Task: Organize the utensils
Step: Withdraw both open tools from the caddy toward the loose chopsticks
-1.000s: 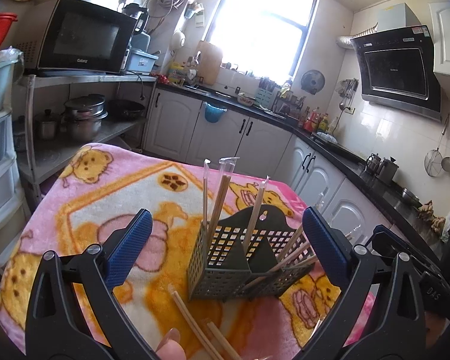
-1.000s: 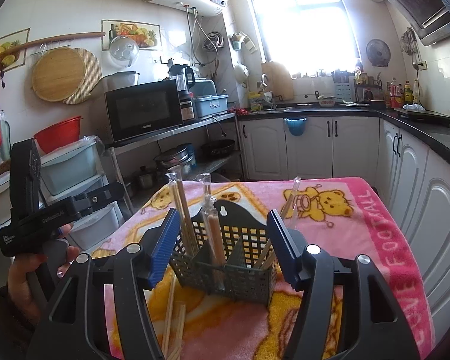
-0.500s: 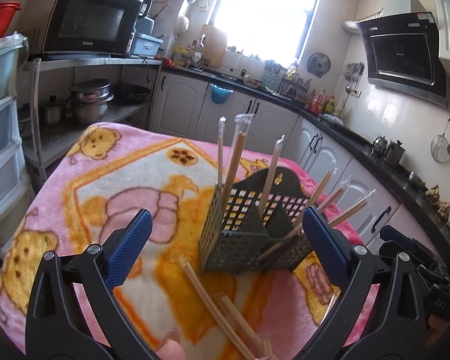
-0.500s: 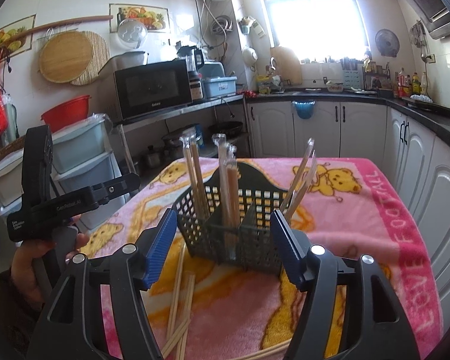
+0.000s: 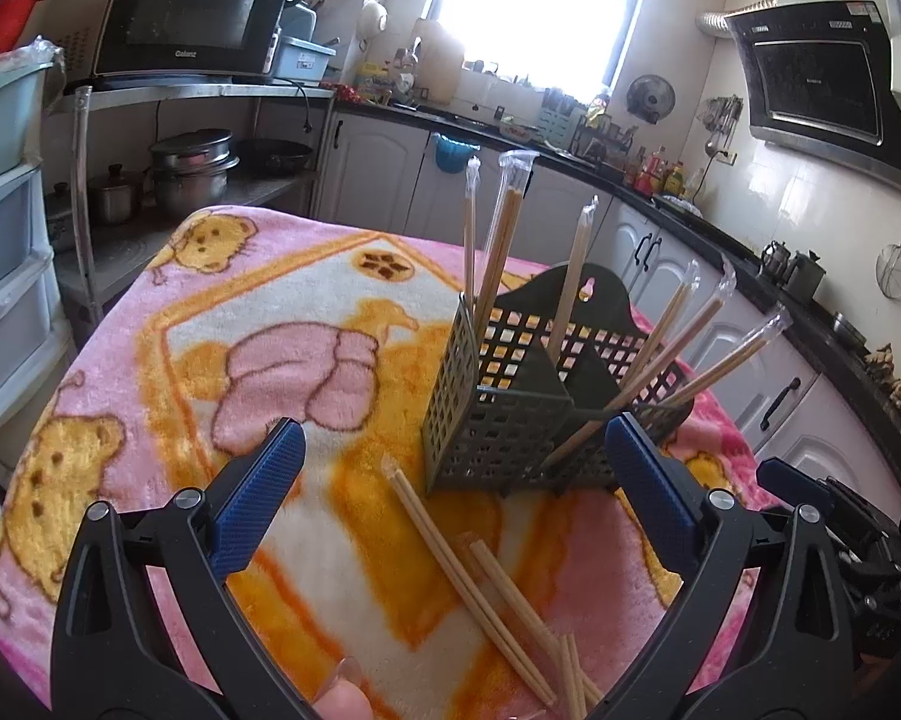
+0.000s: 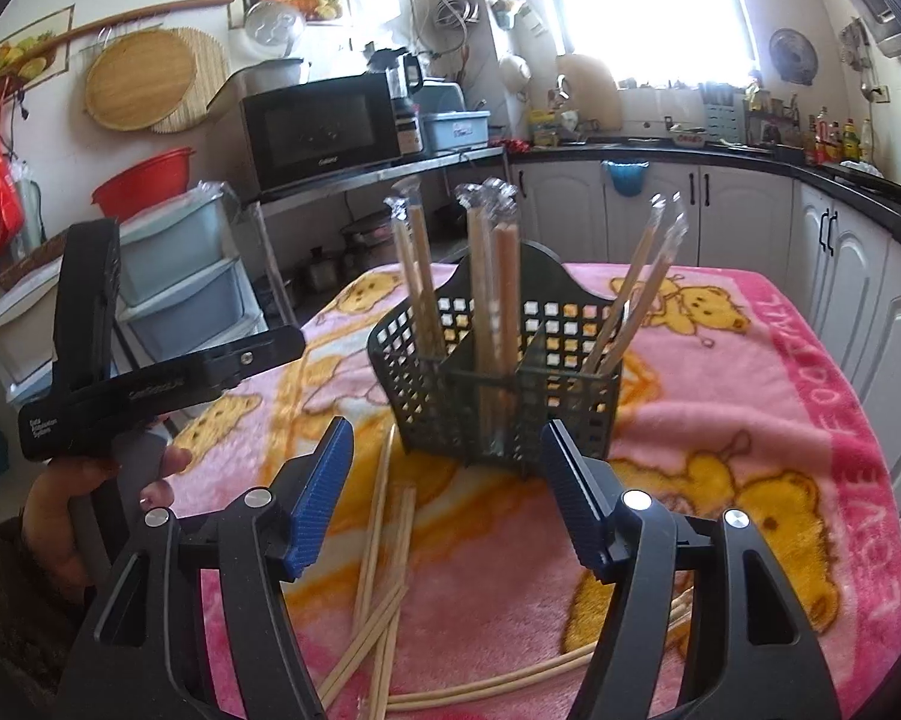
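- Left claw (image 5: 453, 474) spread, nothing between the pads.
- Right claw (image 6: 447, 492) spread, also empty.
- Utensil basket (image 6: 498, 384) upright on blanket-covered bench (image 6: 720, 420), wrapped chopsticks (image 6: 501, 276) inside.
- Loose chopsticks (image 6: 378, 546) flat beside it.

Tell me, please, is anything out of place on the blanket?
Yes. Several bare chopsticks lie loose and crossed on the blanket in front of the caddy, while the wrapped chopsticks stand inside its compartments. The caddy itself stands upright. Both the left gripper and the right gripper are open and empty.
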The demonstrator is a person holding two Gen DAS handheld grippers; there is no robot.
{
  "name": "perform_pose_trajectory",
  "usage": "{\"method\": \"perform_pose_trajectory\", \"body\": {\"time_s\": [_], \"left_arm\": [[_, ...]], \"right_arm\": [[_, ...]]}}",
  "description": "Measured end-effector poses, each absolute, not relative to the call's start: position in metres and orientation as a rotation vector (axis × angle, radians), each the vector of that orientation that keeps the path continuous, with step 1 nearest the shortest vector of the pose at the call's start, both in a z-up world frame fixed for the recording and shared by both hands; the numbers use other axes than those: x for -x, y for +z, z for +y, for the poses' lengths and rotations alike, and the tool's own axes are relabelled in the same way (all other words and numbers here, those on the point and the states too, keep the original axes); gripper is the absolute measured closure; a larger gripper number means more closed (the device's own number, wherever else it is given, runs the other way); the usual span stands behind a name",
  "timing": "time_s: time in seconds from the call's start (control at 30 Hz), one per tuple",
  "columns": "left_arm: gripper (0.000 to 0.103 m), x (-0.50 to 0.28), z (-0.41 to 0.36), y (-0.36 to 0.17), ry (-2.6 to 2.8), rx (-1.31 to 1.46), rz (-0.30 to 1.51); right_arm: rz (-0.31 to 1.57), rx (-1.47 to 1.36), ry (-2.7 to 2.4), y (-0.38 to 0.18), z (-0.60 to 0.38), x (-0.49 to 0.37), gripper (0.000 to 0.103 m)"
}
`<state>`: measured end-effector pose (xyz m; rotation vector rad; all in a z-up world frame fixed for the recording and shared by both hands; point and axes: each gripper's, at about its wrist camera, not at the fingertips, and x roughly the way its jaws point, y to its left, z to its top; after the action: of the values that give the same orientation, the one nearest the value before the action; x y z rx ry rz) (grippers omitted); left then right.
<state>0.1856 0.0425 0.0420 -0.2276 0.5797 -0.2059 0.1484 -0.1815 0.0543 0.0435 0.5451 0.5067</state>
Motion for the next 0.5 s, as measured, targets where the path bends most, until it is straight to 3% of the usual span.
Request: {"method": "perform_pose_trajectory", "body": {"time_s": [0.5], "left_arm": [[0.011,-0.192,0.040,0.008,-0.177,0.184,0.688]], "right_arm": [[0.620,-0.006,0.553,0.029,-0.165,-0.140,0.040]]}}
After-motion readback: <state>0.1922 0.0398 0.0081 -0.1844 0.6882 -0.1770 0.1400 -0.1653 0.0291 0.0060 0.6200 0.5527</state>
